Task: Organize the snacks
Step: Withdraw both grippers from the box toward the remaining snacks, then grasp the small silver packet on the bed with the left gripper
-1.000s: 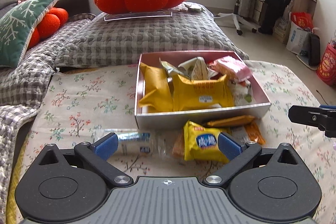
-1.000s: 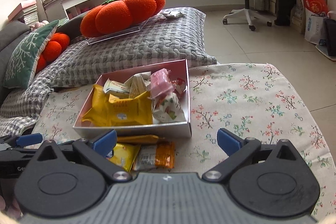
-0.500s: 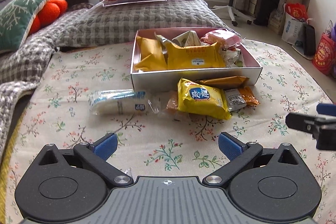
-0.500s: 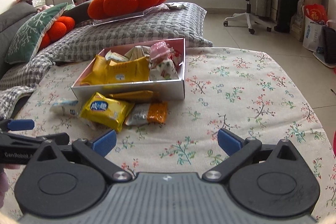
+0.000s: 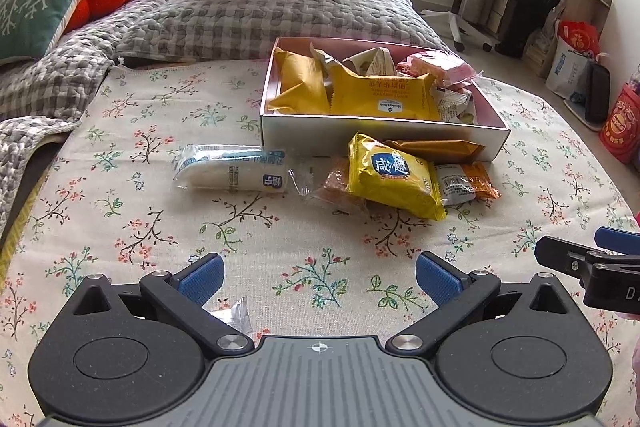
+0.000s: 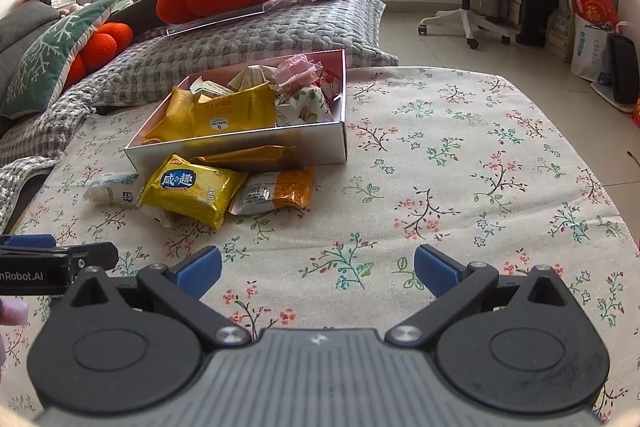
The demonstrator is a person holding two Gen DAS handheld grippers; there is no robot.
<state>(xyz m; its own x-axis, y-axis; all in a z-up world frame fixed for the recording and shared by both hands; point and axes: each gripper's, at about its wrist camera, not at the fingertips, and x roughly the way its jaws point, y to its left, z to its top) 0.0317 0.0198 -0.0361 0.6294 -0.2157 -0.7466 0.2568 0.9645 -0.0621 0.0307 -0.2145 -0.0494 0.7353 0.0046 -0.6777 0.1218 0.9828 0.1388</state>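
Retraction has carried both of my grippers, left gripper point(image 5: 318, 277) and right gripper point(image 6: 318, 267), away from the box point(image 5: 380, 137), fingers apart and empty, leaving loose snacks point(image 5: 394, 177) on the counter point(image 5: 120, 227) unsorted.

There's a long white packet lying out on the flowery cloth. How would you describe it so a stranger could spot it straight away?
Find the open box full of snacks on the floral tablecloth. Loose packets lie in front of its near wall; the white packet is the one farthest left, lying alone. It is long, rounded and white with blue print, while its neighbours are yellow or orange.
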